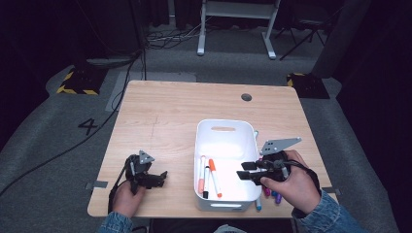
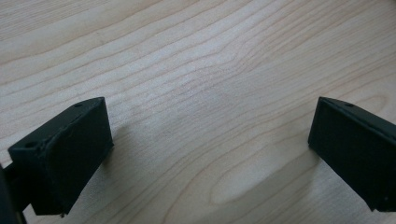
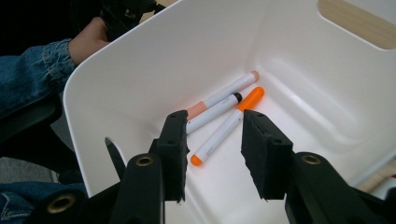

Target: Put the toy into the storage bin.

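Hovering over a white bin holding three markers, the right gripper has spread, empty jaws; the left gripper, jaws spread, rests on the table; reaching could nudge the bin

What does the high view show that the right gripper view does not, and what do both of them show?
Only the high view shows the loose markers on the table beside the bin, near the right hand, and the floor with its cables. Only the right gripper view shows close up that the right hand-held gripper is open and empty over the bin, with the markers lying in line under its jaws. Both show the white bin holding three markers, and the left hand-held gripper, held by a hand with a denim sleeve.
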Available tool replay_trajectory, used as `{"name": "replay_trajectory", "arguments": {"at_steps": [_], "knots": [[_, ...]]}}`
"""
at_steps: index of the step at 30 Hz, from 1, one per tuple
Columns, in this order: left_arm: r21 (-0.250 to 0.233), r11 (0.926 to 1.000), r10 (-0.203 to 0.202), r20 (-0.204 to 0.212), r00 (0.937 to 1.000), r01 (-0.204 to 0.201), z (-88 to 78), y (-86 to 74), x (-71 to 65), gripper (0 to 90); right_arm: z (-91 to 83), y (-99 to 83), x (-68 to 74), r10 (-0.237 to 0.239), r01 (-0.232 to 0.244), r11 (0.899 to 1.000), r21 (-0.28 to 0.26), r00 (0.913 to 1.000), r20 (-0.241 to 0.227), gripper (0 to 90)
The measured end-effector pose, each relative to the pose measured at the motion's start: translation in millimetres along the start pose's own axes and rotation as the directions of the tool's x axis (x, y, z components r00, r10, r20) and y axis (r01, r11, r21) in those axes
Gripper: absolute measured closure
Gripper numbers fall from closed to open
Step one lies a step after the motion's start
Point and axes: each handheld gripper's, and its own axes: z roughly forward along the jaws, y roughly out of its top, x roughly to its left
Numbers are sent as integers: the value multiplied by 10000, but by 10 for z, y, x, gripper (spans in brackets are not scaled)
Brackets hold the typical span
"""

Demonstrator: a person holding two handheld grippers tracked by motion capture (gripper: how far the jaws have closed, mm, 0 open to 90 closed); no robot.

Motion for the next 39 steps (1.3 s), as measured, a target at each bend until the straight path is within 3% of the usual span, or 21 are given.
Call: {"name": "replay_trajectory", "arguments": {"at_steps": [10,15,20,23,25,28,33,39], "knots": [[13,10000,59,-25,10000,-59,-1,2,4,0,-302,-67,-183,481,-442,9979,-474,9953,835,643],[19,10000,58,-39,10000,-57,3,6,4,0,-531,-185,-300,944,-810,9925,-918,9838,1525,671],[6,10000,72,-24,10000,-72,6,8,5,0,-606,-293,-423,1426,-1259,9871,-993,9726,1838,670],[4,10000,70,-25,10000,-70,6,8,5,0,-555,-414,-563,1844,-1726,9822,-736,9606,2079,649],[3,10000,70,-26,10000,-70,6,8,5,0,-526,-446,-607,1885,-1779,9817,-684,9590,2116,643],[5,10000,69,-26,10000,-69,6,8,5,0,-370,-567,-739,2183,-2179,9756,-275,9489,2281,614],[6,10000,73,-25,10000,-73,6,8,5,0,-198,-666,-851,2324,-2425,9701,125,9423,2409,606],[7,10000,71,-25,10000,-71,6,8,5,0,81,-810,-1008,2477,-2830,9535,1035,9317,2657,606]]}}
